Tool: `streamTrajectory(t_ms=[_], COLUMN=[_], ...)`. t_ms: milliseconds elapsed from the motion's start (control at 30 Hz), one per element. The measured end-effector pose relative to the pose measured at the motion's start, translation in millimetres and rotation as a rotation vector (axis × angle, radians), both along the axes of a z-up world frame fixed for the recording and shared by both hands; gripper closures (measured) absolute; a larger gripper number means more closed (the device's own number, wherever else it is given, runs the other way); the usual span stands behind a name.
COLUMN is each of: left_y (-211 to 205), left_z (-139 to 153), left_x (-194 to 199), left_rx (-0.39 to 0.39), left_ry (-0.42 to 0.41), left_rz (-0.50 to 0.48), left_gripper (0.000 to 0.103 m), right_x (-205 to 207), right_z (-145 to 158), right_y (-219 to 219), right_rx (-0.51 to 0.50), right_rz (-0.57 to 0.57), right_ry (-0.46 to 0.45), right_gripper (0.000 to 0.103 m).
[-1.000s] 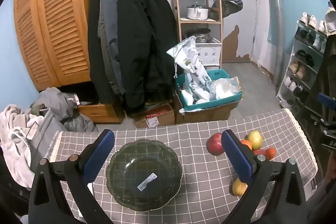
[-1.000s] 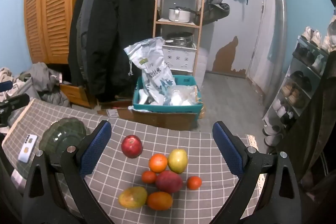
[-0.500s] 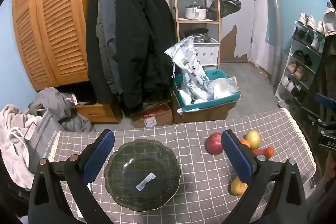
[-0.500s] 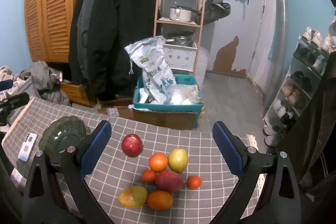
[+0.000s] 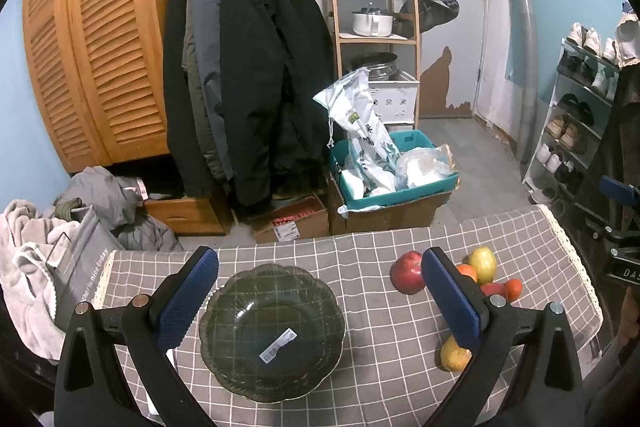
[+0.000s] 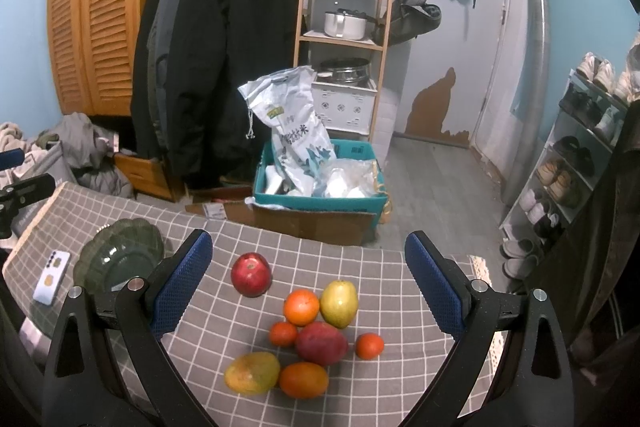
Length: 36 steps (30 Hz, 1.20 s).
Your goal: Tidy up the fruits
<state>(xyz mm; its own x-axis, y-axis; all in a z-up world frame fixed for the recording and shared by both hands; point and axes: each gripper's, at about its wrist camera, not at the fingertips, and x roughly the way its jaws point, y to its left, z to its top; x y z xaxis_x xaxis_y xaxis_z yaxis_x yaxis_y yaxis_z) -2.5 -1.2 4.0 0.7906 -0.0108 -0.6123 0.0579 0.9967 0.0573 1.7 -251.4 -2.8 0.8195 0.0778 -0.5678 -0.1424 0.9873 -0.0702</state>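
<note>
A dark green glass bowl (image 5: 272,331) with a white sticker inside sits empty on the grey checked tablecloth (image 5: 376,327), between the open fingers of my left gripper (image 5: 320,295). It also shows in the right wrist view (image 6: 120,259). A cluster of fruit lies under my open right gripper (image 6: 308,279): a red apple (image 6: 251,274), an orange (image 6: 301,307), a yellow-green mango (image 6: 339,303), a red mango (image 6: 321,343), a yellow mango (image 6: 252,373), and small tangerines (image 6: 370,345). The apple also shows in the left wrist view (image 5: 407,271). Both grippers hover above the table, empty.
A white phone (image 6: 51,277) lies left of the bowl. Beyond the table's far edge stand a teal crate (image 6: 320,195) with bags, a cardboard box, hanging coats (image 5: 248,75), a wooden shelf and a shoe rack (image 6: 576,163) at the right.
The left wrist view has shifted slightly, so bowl and fruit sit a little further left. The right gripper has barely moved. Both stay open.
</note>
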Motion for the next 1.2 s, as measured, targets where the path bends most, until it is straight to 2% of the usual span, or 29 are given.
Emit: streamTrajectory(t_ms=[1200], left_y=[0.5], left_z=[-1.5], left_x=[-0.8], left_rx=[0.001], left_ry=[0.000], left_rz=[-0.001], left_gripper=[0.001], right_x=[-0.2], right_z=[0.0], right_y=[3.0], right_rx=[-0.006], right_rz=[0.001], right_ry=[0.006], right_gripper=[0.008])
